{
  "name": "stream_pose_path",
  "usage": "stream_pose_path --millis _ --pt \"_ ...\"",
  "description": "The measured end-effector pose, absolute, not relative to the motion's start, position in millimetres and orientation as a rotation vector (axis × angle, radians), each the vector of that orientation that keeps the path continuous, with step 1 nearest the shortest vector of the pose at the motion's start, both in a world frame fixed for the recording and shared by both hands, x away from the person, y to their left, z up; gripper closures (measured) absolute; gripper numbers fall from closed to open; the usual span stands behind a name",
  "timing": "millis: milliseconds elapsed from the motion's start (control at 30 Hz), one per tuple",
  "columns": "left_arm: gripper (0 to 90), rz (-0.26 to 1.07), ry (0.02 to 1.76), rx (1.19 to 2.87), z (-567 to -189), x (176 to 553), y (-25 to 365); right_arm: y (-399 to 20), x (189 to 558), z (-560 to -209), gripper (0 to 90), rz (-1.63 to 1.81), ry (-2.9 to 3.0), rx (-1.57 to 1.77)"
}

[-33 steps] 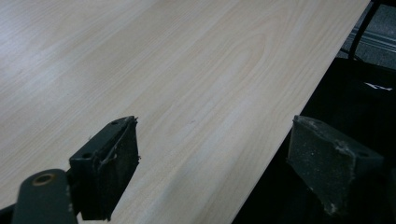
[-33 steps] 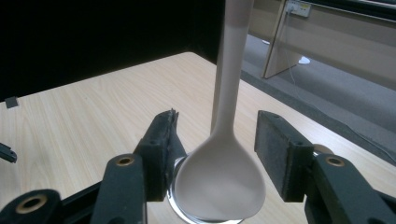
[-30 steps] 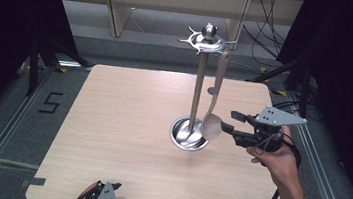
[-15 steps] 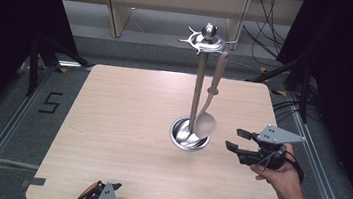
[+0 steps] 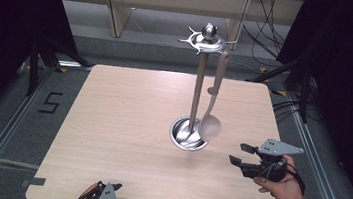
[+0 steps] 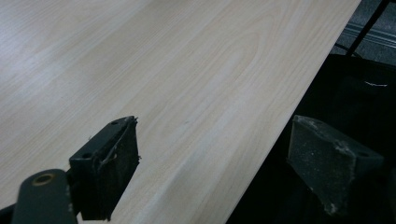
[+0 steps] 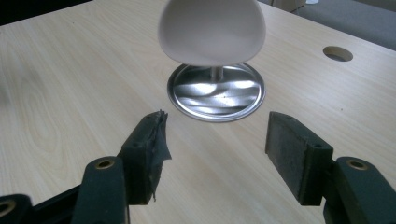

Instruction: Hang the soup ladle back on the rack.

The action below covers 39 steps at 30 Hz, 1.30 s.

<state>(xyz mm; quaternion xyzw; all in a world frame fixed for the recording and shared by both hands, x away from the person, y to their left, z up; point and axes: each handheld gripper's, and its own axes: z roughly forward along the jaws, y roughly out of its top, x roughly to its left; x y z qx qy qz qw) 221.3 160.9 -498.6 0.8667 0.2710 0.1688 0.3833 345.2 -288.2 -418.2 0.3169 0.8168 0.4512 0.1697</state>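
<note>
Beige ladle [image 5: 210, 126] hangs from the steel utensil stand [image 5: 197, 92] at mid-bench [image 5: 127, 119], bowl just above the round base.
It looks light, stiff and smooth; the slim handle is the surest hold. Right claw [image 5: 236, 153], at the ladle's 4 o'clock, has let go since a second ago, dropped lower and been widening, nothing between its pads. Left claw [image 6: 210, 158] rests released at the bench's 6 o'clock edge.

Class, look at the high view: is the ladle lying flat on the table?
No, the ladle hangs by its handle from the metal stand, its bowl above the stand's round base.
</note>
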Motion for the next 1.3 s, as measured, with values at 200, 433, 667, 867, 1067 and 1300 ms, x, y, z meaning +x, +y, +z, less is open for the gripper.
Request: stream_pose_path --millis 200,433,667,867,1067,1300 --pt "15.5 0.435 0.690 2.204 -497.9 221.2 161.4 -283.1 344.0 -425.0 38.5 1.269 2.354 0.900" --pt "15.5 0.450 0.678 2.226 -497.7 222.0 162.5 -281.1 341.4 -428.0 36.4 1.259 2.364 0.898" --pt "15.5 0.449 0.677 2.224 -497.3 221.7 162.7 -279.1 336.2 -431.9 32.9 1.275 2.345 0.935" --pt "15.5 0.449 0.675 2.226 -497.3 221.5 162.0 -279.3 330.7 -436.6 31.4 1.276 2.359 0.957" --pt "15.5 0.446 0.684 2.217 -497.8 221.4 161.4 -283.0 327.3 -441.1 31.0 1.275 2.335 0.963" --pt "15.5 0.456 0.681 2.229 -496.2 221.7 163.1 -286.9 322.6 -446.3 29.9 1.277 2.336 0.968"
